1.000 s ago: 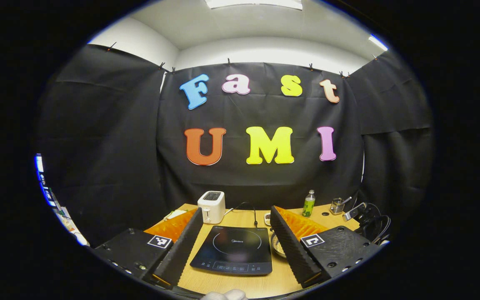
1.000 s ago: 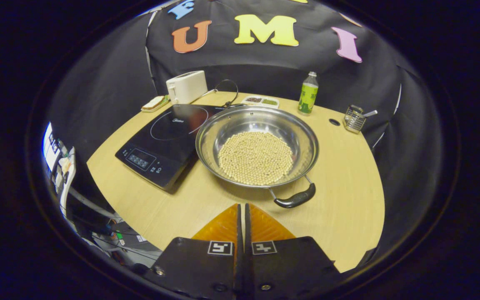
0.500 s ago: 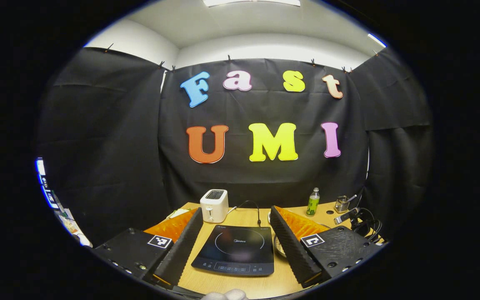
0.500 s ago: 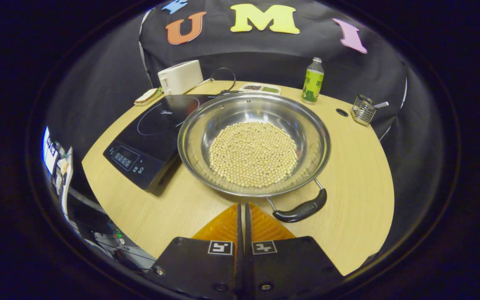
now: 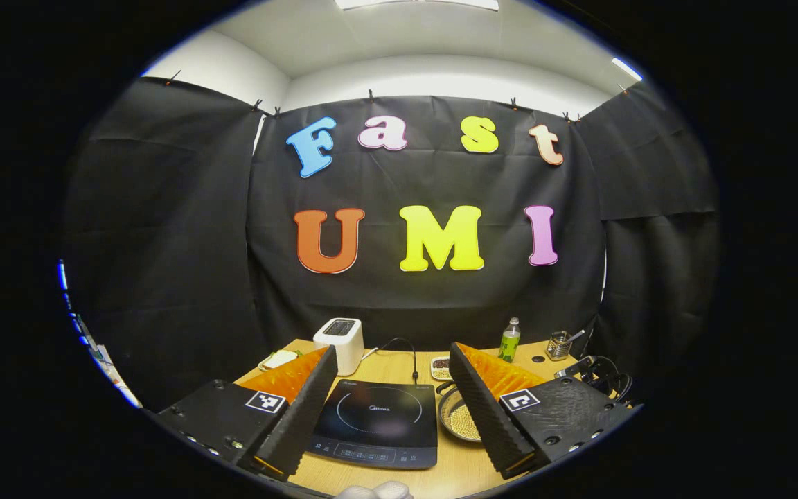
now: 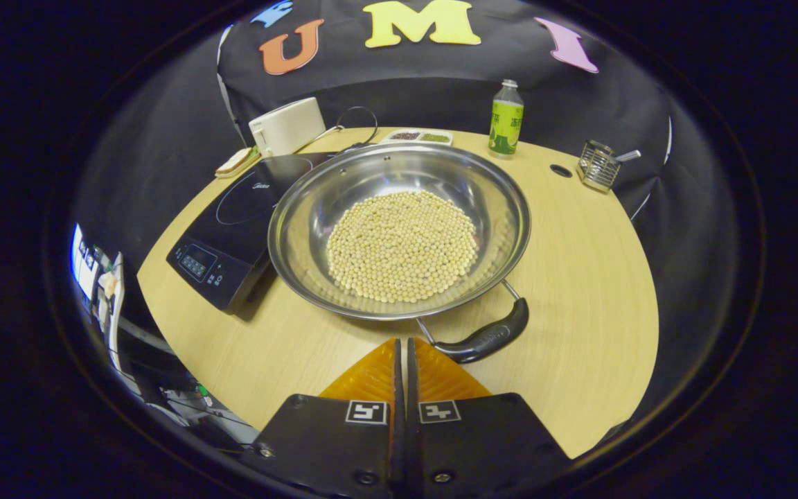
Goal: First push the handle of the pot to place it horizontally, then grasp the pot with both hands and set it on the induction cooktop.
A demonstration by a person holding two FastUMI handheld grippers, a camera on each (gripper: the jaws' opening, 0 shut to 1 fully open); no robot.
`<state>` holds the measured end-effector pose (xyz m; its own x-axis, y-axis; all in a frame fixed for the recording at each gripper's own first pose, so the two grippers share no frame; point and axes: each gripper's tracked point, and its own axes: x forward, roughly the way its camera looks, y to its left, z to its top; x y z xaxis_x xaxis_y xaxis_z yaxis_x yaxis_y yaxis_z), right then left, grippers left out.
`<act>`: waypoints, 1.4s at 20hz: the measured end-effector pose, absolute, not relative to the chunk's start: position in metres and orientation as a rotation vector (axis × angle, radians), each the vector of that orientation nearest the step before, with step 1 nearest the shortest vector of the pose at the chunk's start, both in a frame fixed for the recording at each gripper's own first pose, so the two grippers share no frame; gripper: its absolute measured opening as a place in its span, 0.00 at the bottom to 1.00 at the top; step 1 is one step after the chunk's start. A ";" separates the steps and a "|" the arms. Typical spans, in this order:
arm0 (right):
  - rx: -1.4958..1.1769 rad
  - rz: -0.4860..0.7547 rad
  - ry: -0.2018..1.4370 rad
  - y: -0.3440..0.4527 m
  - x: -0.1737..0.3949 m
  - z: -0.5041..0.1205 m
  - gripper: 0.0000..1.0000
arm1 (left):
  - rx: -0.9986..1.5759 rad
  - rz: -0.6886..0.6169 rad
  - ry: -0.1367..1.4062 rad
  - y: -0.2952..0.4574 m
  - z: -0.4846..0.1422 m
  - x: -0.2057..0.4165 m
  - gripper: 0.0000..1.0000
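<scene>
Pot: seen at frame centre, handle just above the gripper tips.
Right gripper: clenched, nothing held.
Left gripper: released, cooktop framed between.

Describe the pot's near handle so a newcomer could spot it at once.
Start at the wooden table, then the wide steel pot of pale beans beside the induction cooktop. The handle is the black curved grip on two wire arms at its near rim.
</scene>
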<state>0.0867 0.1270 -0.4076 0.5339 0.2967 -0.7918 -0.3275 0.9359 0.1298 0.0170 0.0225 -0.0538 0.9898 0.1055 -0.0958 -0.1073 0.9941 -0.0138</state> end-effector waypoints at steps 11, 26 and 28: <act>-0.043 0.388 0.955 0.105 0.100 -0.411 0.04 | -0.036 0.110 0.119 0.005 -0.062 0.038 0.96; -0.019 0.407 1.000 0.059 0.124 -0.413 0.04 | -0.045 0.175 0.158 -0.024 -0.069 0.056 0.97; -0.031 0.449 0.999 0.067 0.123 -0.411 0.04 | -0.039 0.192 0.156 -0.028 -0.066 0.056 0.97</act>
